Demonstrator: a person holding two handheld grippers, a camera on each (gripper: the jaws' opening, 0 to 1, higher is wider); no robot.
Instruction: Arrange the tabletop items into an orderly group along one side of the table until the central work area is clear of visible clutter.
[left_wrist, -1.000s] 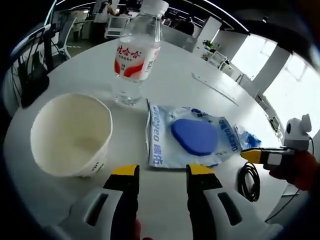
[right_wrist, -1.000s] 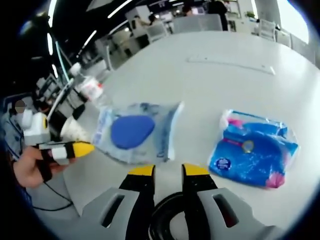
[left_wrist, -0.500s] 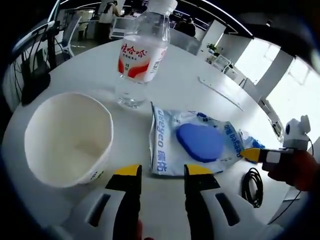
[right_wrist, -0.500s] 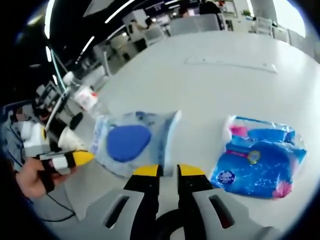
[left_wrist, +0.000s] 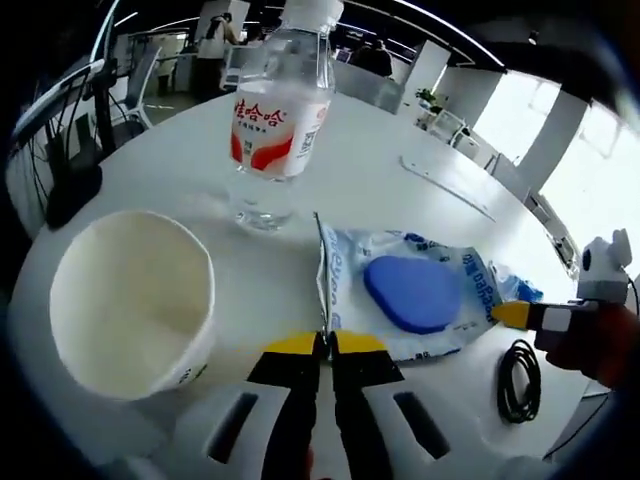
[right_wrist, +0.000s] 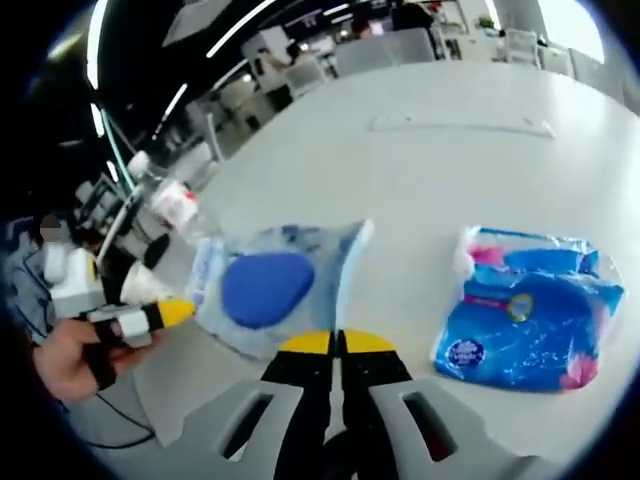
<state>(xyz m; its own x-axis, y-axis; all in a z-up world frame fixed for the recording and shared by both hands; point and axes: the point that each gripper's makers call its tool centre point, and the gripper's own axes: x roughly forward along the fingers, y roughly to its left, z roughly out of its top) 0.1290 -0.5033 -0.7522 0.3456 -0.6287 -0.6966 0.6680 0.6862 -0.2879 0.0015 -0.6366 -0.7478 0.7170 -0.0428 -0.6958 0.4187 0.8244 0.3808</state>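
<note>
Clear packet with a blue pad (left_wrist: 415, 295) flat on the white surface (left_wrist: 360, 170), near edge lifted and pinched in the left hand-held gripper (left_wrist: 323, 345). Beside it: water bottle (left_wrist: 272, 110) upright, white paper bowl (left_wrist: 125, 300), coiled black cable (left_wrist: 520, 380). Right hand-held gripper (right_wrist: 335, 343) pressed together at the packet's other edge; blue tissue pack (right_wrist: 525, 320) nearby.

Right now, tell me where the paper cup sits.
In the left gripper view, the paper cup stands upright at the lower left on the white table, near the water bottle.
</note>
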